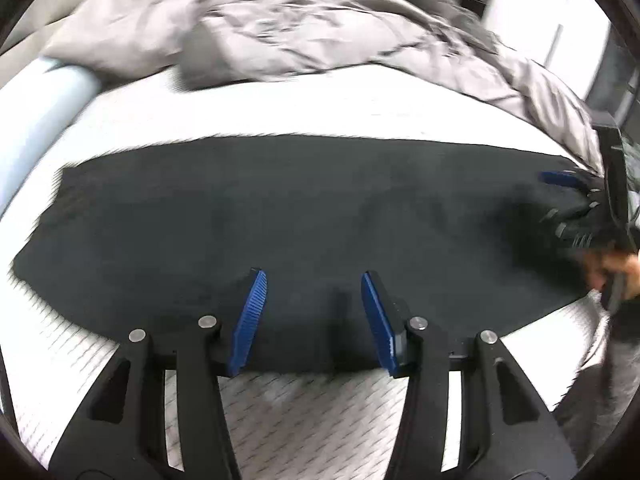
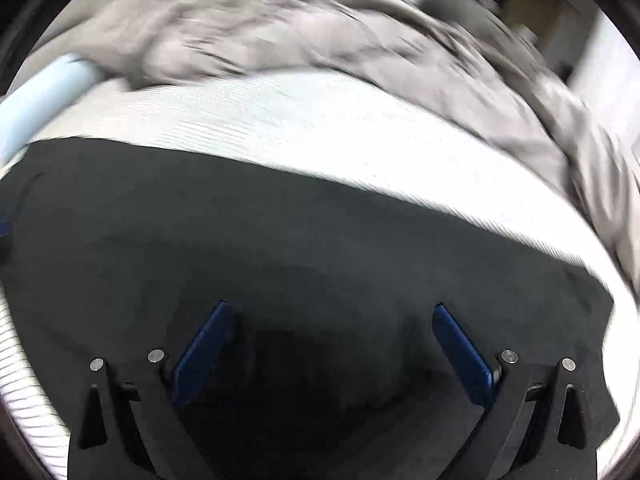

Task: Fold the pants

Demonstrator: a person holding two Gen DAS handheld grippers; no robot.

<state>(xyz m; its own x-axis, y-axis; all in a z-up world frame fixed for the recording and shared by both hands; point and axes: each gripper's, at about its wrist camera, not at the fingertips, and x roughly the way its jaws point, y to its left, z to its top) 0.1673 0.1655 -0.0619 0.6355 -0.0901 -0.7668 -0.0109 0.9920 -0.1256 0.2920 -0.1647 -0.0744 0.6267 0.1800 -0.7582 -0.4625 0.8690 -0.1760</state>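
While no readable writing shows on anything, black pants [image 1: 280, 216] lie flat across a white striped mattress [image 1: 280, 112], with a rumpled grey blanket [image 1: 280, 28] behind. Only the left wrist view shows a hand [image 1: 624, 272] at the right edge, holding the right gripper [image 2: 330, 344] tilted down, jaws wide apart over the fabric. The left gripper [image 1: 312, 312] tilts down at the near hem, jaws partly apart, gripping nothing
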